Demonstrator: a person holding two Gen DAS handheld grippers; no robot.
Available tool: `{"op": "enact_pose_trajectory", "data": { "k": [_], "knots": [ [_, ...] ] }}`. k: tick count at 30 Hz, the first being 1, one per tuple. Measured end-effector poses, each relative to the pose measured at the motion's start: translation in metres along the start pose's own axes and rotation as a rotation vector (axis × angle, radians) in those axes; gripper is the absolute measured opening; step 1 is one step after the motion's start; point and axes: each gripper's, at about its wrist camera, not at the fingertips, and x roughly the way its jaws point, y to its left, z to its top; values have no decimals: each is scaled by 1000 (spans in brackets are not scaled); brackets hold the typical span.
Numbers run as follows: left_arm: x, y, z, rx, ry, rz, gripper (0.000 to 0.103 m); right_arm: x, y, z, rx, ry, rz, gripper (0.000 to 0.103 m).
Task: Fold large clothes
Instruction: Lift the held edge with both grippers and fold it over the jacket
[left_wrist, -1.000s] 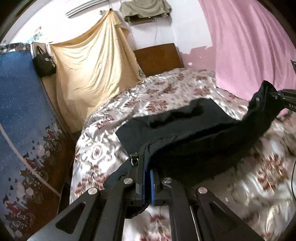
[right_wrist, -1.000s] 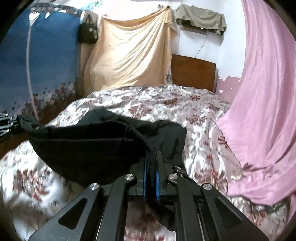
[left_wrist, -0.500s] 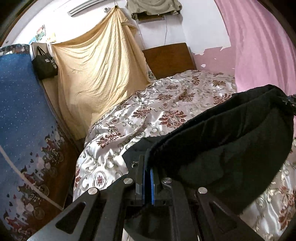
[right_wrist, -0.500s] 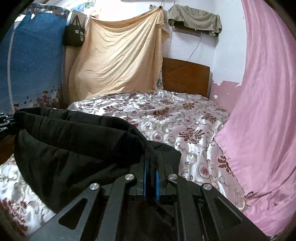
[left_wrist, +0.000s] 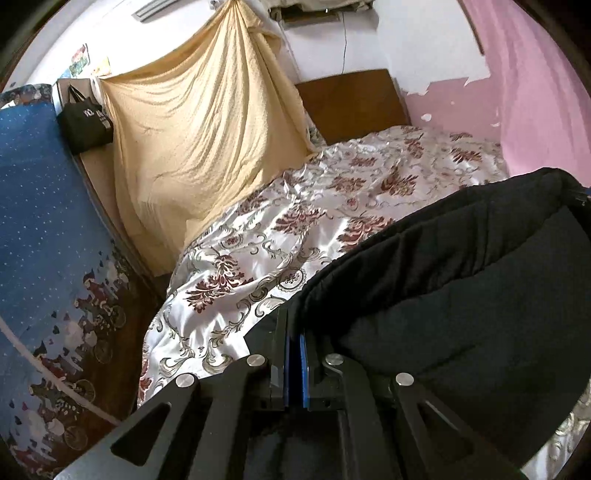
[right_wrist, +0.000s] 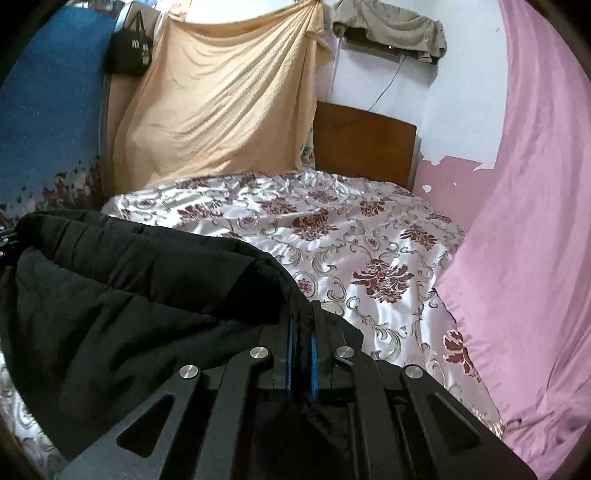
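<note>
While both grippers pinch the black garment (left_wrist: 461, 295), left gripper (left_wrist: 294, 332) and right gripper (right_wrist: 302, 325) fingers pressed on its top edge, we hold it sagging over the bed's (right_wrist: 369, 236) near edge; thin grips may slip, bunching the fold.

My left tongs (left_wrist: 294, 328) clamped tight, blue pads pressed together, pointing forward and down. My right tongs (right_wrist: 303, 328) likewise closed, thin dark fabric pinched between pads, same downward tilt. Both side by side, apart.
</note>
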Motion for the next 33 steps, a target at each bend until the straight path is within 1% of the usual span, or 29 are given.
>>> {"op": "enact_pose_trajectory", "data": {
  "k": [4, 9, 13, 16, 21, 25, 31, 33],
  "knots": [
    [31, -4, 4, -8, 37, 5, 5, 35, 9, 7, -33, 30, -23, 7],
    [59, -8, 6, -13, 67, 11, 5, 66, 14, 10, -45, 55, -39, 7],
    [78, -10, 7, -24, 90, 4, 5, 86, 16, 5, -41, 83, -42, 7],
    [90, -12, 9, -28, 112, -3, 5, 97, 17, 1, -37, 103, -41, 7],
    [109, -17, 13, -3, 143, 2, 5, 119, 18, -1, -44, 131, -36, 7],
    [124, -21, 13, -9, 171, -1, 5, 134, 20, -4, -44, 160, -31, 7],
    [138, -22, 9, -57, 211, -29, 7, 145, 22, -10, -39, 179, -25, 7],
    [139, -20, 9, -76, 211, -42, 8, 145, 21, -10, -36, 173, -18, 10]
  ]
}}
